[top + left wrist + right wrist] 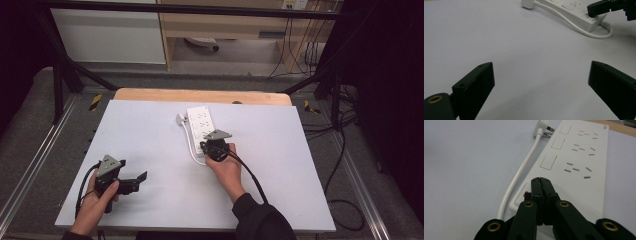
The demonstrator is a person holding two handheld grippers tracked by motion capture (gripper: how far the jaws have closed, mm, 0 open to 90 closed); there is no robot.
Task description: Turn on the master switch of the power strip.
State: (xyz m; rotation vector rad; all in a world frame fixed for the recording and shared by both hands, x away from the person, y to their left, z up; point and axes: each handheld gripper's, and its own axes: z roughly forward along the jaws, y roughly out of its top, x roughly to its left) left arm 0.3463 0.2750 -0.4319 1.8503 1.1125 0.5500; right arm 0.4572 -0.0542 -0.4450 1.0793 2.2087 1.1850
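A white power strip (201,124) lies lengthwise at the middle of the pale blue-grey mat, its white cord (192,145) looped along its left side to a plug (180,119) near its far end. My right gripper (204,148) hangs over the strip's near end, jaws shut, tips (540,180) pressed together on the strip's top face (579,160) beside a switch with a red mark (525,193). Nothing sits between them. My left gripper (141,180) rests near the mat's front left, jaws wide open with bare mat between the fingers (476,85); it sees the strip (574,11) far off.
The mat (150,145) covers a wooden table whose far edge (200,95) shows behind it. A black frame (65,70) and loose cables (340,150) flank the table on a grey floor. Cupboards (110,35) stand at the back.
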